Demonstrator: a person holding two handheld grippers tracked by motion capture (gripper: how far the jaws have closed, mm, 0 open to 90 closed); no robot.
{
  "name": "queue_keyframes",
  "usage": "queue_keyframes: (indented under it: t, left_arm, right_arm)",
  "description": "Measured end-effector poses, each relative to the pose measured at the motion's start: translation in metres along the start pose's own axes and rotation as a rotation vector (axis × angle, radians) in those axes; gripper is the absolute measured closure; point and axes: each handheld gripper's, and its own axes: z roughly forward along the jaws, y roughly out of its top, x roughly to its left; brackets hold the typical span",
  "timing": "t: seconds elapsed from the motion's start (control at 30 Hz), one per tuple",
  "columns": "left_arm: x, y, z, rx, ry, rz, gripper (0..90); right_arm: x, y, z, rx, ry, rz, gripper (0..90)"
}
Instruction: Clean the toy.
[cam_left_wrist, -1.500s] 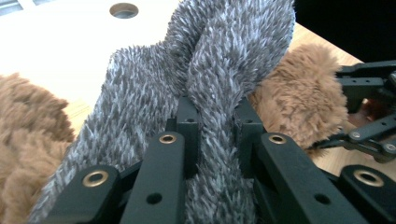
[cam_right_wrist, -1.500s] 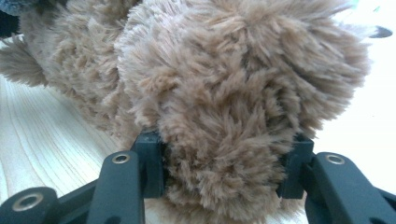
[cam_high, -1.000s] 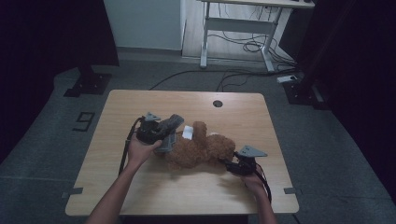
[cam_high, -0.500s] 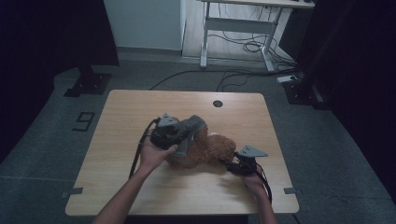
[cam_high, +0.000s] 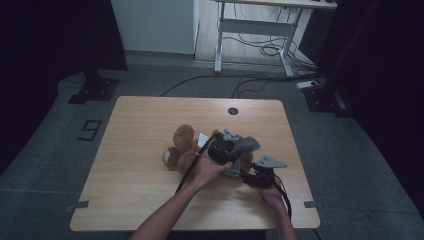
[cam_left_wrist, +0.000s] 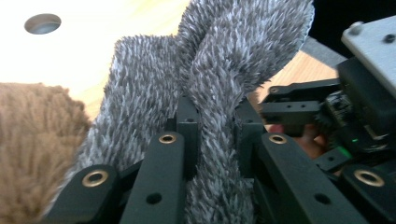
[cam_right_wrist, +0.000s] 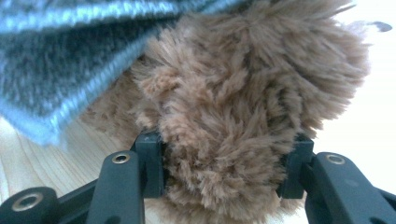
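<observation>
Grey cloth (cam_left_wrist: 205, 84), pinched by left gripper (cam_high: 235, 150), has swung rightward across the brown teddy (cam_high: 182, 147).
Right gripper (cam_high: 252, 176) clamps the teddy's end; teddy lies lengthwise across the table (cam_high: 140, 190).

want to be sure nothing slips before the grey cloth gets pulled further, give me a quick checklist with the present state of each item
1. Left hand-held gripper clamped on the grey furry cloth: ok, cloth pinched between its jaws.
2. Right hand-held gripper gripping the brown teddy bear: ok, jaws sit on both sides of a fuzzy part.
3. Which part of the bear the right one holds: cannot tell.
4. Bear resting on the table: ok, well inside the edges.
5. Space between the two grippers: not ok, they are very close together.
6. Cloth free of the bear: cannot tell.
</observation>
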Motion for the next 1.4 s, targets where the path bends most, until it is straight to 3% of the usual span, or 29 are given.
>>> queue_keyframes:
  t: [0.13, 0.23, 0.47, 0.63, 0.83, 1.1, 1.4]
  left_arm:
    - [0.014, -0.008, -0.012, 0.005, 0.082, 0.014, 76.9]
    - [0.029, -0.017, -0.020, -0.003, 0.077, -0.035, 77.1]
    - [0.040, -0.027, -0.044, -0.052, 0.071, -0.040, 77.0]
    - [0.060, -0.037, -0.069, -0.095, 0.118, -0.079, 76.9]
    - [0.093, -0.057, -0.082, -0.068, 0.196, -0.131, 76.9]
    - [0.129, -0.071, -0.091, -0.032, 0.243, -0.202, 76.8]
    - [0.150, -0.094, -0.102, -0.001, 0.292, -0.237, 76.6]
  right_arm:
    - [0.001, 0.001, 0.000, 0.006, -0.002, -0.003, 48.2]
    - [0.002, 0.001, 0.000, 0.002, 0.000, -0.005, 48.2]
    - [0.002, 0.002, 0.000, 0.002, 0.003, -0.006, 48.1]
    - [0.002, 0.001, 0.000, 0.002, 0.006, -0.001, 48.1]
    - [0.001, 0.001, 0.000, 0.000, 0.007, -0.005, 48.1]
    - [0.001, 0.001, 0.000, -0.004, 0.007, -0.003, 48.1]
    - [0.001, 0.001, 0.000, -0.003, 0.007, -0.001, 48.0]
